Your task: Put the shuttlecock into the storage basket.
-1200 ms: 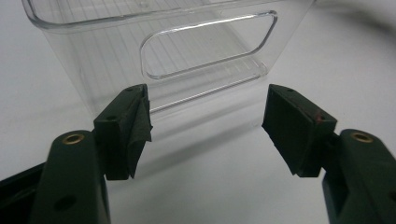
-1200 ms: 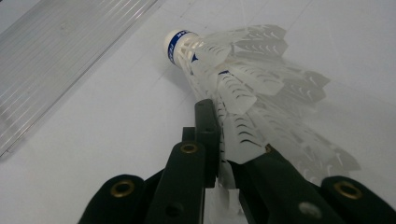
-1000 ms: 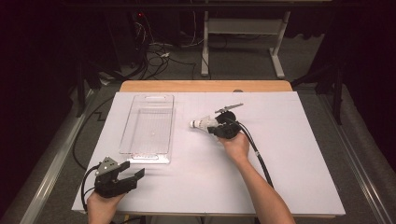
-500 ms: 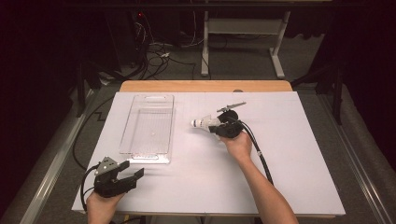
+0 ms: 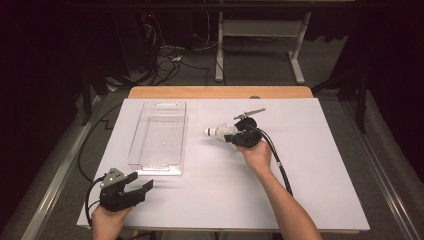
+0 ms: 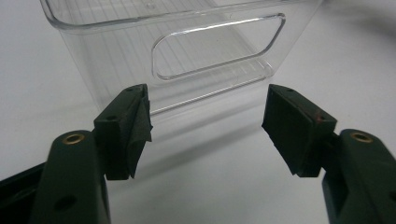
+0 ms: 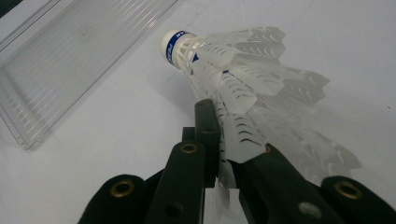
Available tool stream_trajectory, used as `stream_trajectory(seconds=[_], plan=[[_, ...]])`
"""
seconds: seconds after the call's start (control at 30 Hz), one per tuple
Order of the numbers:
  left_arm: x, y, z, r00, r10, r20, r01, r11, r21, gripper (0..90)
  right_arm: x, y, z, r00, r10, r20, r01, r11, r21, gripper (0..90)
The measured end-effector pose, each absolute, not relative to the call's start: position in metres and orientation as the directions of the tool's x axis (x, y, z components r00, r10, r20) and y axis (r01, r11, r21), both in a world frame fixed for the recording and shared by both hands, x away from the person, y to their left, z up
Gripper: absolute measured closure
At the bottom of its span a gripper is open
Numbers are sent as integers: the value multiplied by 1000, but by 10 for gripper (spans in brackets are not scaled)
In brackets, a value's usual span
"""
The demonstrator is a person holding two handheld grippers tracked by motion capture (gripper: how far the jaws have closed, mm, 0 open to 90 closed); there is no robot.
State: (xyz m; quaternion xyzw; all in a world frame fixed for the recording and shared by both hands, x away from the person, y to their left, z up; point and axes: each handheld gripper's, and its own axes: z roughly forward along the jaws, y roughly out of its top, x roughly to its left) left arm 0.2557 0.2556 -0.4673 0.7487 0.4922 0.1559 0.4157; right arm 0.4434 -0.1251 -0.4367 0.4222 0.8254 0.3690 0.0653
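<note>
From the high view, a white surface (image 5: 320,170) carries a clear plastic bin (image 5: 159,135) on its left half, long side running away from the person. Right of it sits a white shuttlecock (image 5: 220,132), cork end pointing toward the bin, feathers in the right gripper (image 5: 239,137). The right hand (image 5: 256,155) wraps that gripper, and a black cable (image 5: 279,167) trails back along the forearm. Down at the near left corner, the left gripper (image 5: 135,190) rests in the left hand (image 5: 107,220), just short of the bin's near end.

Now the right gripper view gives what the overhead cannot: the jaws are pinching the shuttlecock (image 7: 233,79) by the rim of its feather skirt, a single feather edge caught between them. The skirt fans up and away, the rounded cork tip lies low toward the bin (image 7: 70,60), near it but apart. A blue band rings the cork; there is white lettering on it, too small to read.

Over to the left gripper view: jaws spread wide, nothing between them but bare white surface (image 6: 210,172). Straight ahead stands the bin's end wall (image 6: 187,51) with its oblong handle cut-out, ridged floor visible through the clear plastic. The left jaw's pad looks frayed at its edge.
</note>
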Motion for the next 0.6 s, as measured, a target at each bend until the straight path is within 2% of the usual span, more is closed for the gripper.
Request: stream_trajectory(seconds=[0.6], plan=[[256, 257, -468, 464, 867, -182, 611, -165, 774, 332, 440, -129, -429, -645, 728, 231, 648, 362, 670, 894]])
